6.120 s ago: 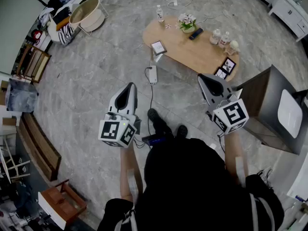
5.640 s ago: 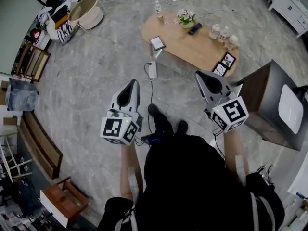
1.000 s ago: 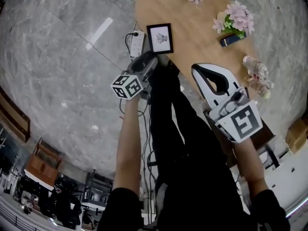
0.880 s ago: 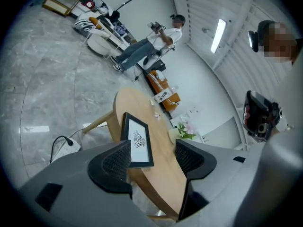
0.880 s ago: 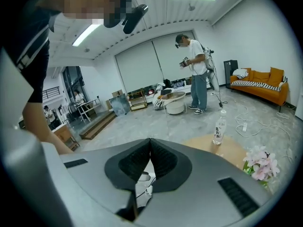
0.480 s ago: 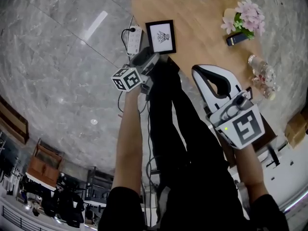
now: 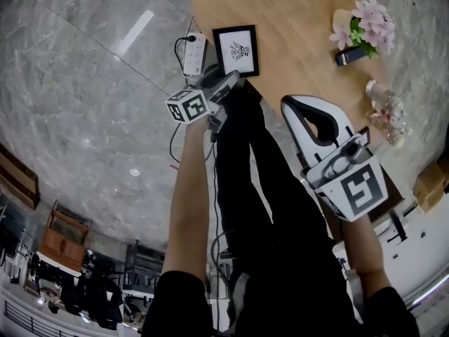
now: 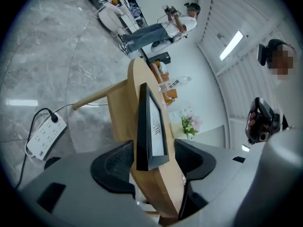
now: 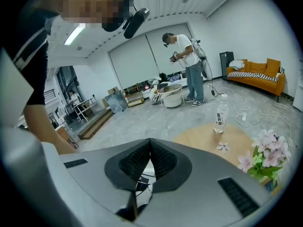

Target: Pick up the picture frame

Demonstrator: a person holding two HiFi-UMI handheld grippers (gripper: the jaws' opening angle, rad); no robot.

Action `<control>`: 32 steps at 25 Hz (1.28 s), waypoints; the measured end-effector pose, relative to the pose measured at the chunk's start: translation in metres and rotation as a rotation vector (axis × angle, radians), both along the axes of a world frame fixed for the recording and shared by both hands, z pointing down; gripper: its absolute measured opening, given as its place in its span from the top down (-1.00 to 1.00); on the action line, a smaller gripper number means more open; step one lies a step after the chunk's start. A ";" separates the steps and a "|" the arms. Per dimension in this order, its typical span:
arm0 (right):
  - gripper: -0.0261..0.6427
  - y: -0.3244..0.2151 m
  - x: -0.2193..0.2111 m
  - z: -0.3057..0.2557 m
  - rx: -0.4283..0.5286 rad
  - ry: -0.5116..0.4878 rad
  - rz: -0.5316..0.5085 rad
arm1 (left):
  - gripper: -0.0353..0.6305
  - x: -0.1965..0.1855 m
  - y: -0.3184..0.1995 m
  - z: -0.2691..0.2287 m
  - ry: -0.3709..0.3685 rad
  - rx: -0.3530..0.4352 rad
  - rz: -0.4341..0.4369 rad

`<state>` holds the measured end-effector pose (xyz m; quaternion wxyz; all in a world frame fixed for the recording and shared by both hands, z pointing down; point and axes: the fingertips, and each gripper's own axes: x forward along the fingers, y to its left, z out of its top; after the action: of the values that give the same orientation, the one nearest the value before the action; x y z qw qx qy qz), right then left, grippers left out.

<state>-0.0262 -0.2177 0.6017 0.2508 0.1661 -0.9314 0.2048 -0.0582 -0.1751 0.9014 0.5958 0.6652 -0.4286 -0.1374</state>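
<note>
The picture frame (image 7: 236, 50), black-edged with a small drawing on white, lies flat near the end of the oval wooden table (image 7: 295, 27). My left gripper (image 7: 228, 83) is at the frame's near edge. In the left gripper view a corner of the frame (image 8: 154, 126) sits between the jaws of the left gripper (image 8: 152, 157), with a gap on each side. Those jaws have just been closing and do not press on it. My right gripper (image 7: 291, 105) hangs above the person's legs, away from the frame. In the right gripper view the right gripper (image 9: 150, 159) is shut on nothing.
A white power strip (image 7: 194, 53) with its cable lies on the floor left of the table. Pink flowers (image 7: 368, 23), a dark handset (image 7: 351, 55) and a clear bottle (image 7: 382, 100) stand further along the table. A person (image 9: 189, 65) stands in the background.
The left gripper has sunk and come up to the frame's near edge, so its tips now reach it. The right gripper has dropped a little.
</note>
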 end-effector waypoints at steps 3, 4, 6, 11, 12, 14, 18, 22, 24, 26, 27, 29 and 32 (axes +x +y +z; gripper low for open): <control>0.88 -0.001 -0.001 0.003 0.001 0.004 0.002 | 0.18 0.004 -0.002 0.000 0.021 0.012 0.007; 0.88 -0.001 -0.001 0.003 0.001 0.005 0.004 | 0.19 0.005 -0.002 0.000 0.024 0.012 0.006; 0.88 -0.001 0.000 0.004 0.001 0.007 0.008 | 0.24 0.006 -0.002 0.000 0.030 0.011 0.004; 0.88 0.000 0.004 0.006 -0.004 0.008 0.011 | 0.53 0.008 0.000 0.004 0.029 -0.002 0.010; 0.88 0.000 0.004 0.006 -0.005 0.008 0.012 | 0.53 0.009 0.000 0.005 0.034 -0.005 0.007; 0.88 0.000 0.006 0.007 -0.006 0.007 0.016 | 0.54 0.009 0.000 0.005 0.046 -0.008 0.001; 0.88 -0.001 0.010 0.005 -0.006 0.005 0.018 | 0.59 0.012 0.000 0.000 0.067 -0.007 -0.013; 0.88 -0.003 0.014 -0.004 0.000 -0.003 0.024 | 0.65 0.013 -0.003 -0.009 0.114 -0.001 -0.043; 0.88 -0.004 0.017 -0.007 0.006 -0.009 0.026 | 0.66 0.016 -0.005 -0.013 0.125 0.002 -0.053; 0.88 -0.006 0.021 -0.009 0.012 -0.014 0.030 | 0.67 0.017 -0.007 -0.014 0.133 -0.005 -0.056; 0.88 -0.007 0.022 -0.011 0.016 -0.017 0.033 | 0.68 0.018 -0.008 -0.015 0.141 -0.010 -0.061; 0.88 -0.009 0.024 -0.017 0.025 -0.023 0.039 | 0.68 0.018 -0.011 -0.019 0.156 -0.014 -0.072; 0.88 -0.010 0.026 -0.030 0.041 -0.031 0.045 | 0.69 0.016 -0.014 -0.029 0.167 -0.012 -0.083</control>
<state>-0.0006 -0.2279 0.5721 0.2284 0.1888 -0.9352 0.1940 -0.0421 -0.1889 0.8719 0.6272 0.6295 -0.4056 -0.2141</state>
